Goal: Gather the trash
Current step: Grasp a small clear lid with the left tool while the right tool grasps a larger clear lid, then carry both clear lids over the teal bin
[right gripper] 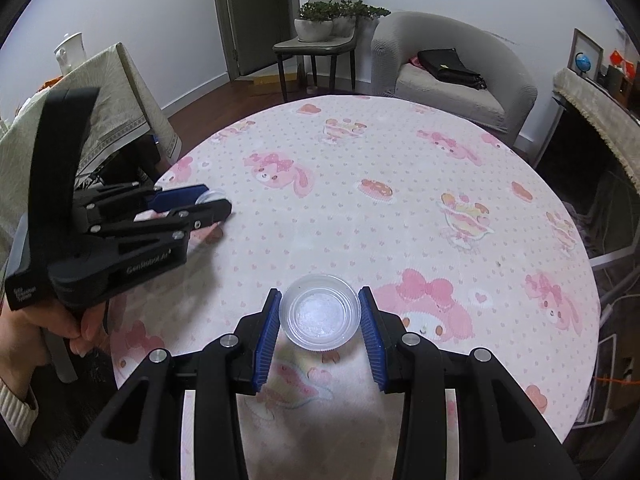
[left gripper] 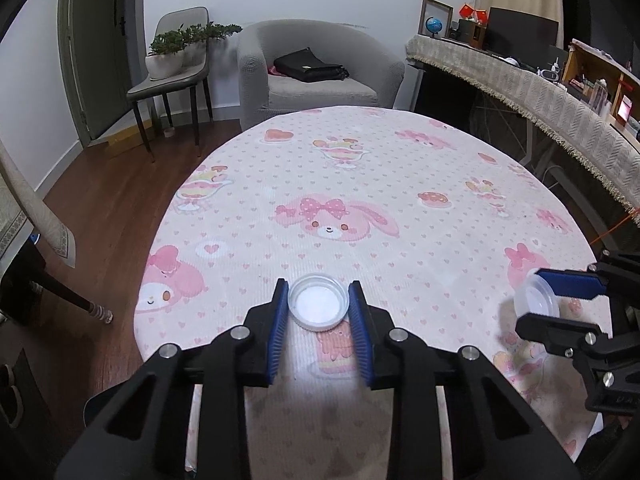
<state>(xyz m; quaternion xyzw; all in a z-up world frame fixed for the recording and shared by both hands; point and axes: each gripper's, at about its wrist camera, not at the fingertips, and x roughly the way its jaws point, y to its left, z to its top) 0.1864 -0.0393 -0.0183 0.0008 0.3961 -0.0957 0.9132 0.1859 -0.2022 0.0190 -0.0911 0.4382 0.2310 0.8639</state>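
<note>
The step in hand was judged to be the pickup of two pieces of trash from the round table [left gripper: 400, 168], one per gripper. The left gripper [left gripper: 319, 304] had its blue pads on either side of a shallow white lid [left gripper: 318, 306], which lay flat on the pink cloth near the table's near edge; the pads stood at the lid's rim, and whether they already pressed on it could not be told for certain. The right gripper [right gripper: 319, 312] was clamped on a small clear plastic cup [right gripper: 319, 312] — seen from the left wrist view, that cup [left gripper: 536, 300] sat tilted between the pads and apparently clear of the table, just right of the lid. To do the step well, the inspector would advise squeezing the lid squarely across its widest line, with the pads low against the table so that the thin rim does not pop upward, and lifting straight off the table. The cup's soft wall may deform — a gentle, steady hold is recommended. No bin was visible from the table.
</note>
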